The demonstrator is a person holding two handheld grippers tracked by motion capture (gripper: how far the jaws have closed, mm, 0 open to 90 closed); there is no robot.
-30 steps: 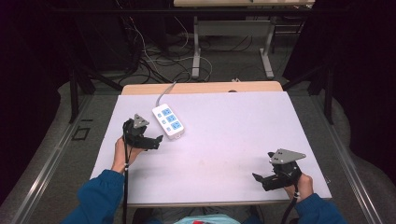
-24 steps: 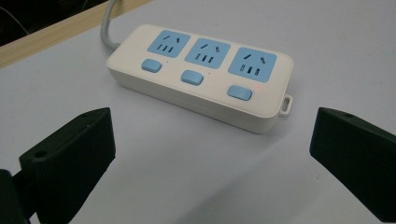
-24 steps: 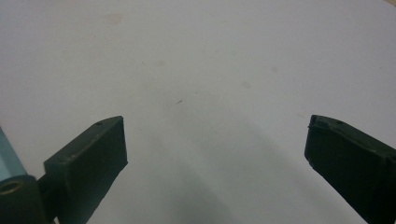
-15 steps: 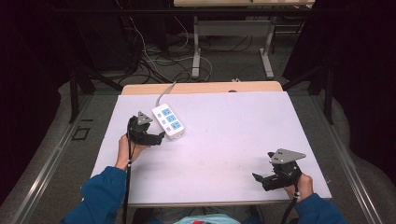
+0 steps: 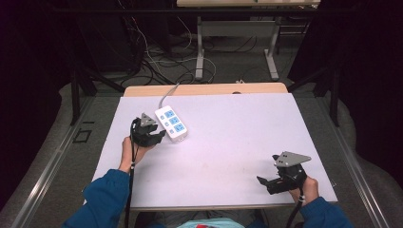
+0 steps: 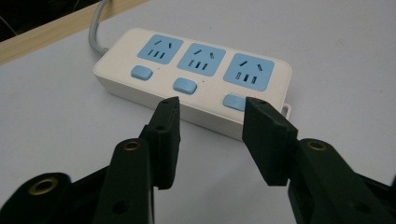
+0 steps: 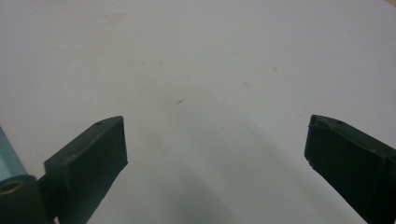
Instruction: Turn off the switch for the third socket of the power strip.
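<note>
Power strip point(image 6: 191, 84) sits far-left on the bench point(image 5: 237, 142), cord off the back edge. My left gripper point(image 6: 210, 109) has crept closer since the earlier frame, jaws narrowly apart, empty, at its near side. Rigid, light, slick plastic: I'd grip across the short width. Right gripper point(image 5: 271, 182) unmoved, jaws wide.

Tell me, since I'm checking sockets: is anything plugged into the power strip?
Nothing: all three blue sockets on the power strip show bare slots.

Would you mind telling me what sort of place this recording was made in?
Probably a lab or data-recording workspace: a table covered in plain white, a power strip as the lone prop, dark curtains around it, and loose cables on the floor behind.
</note>
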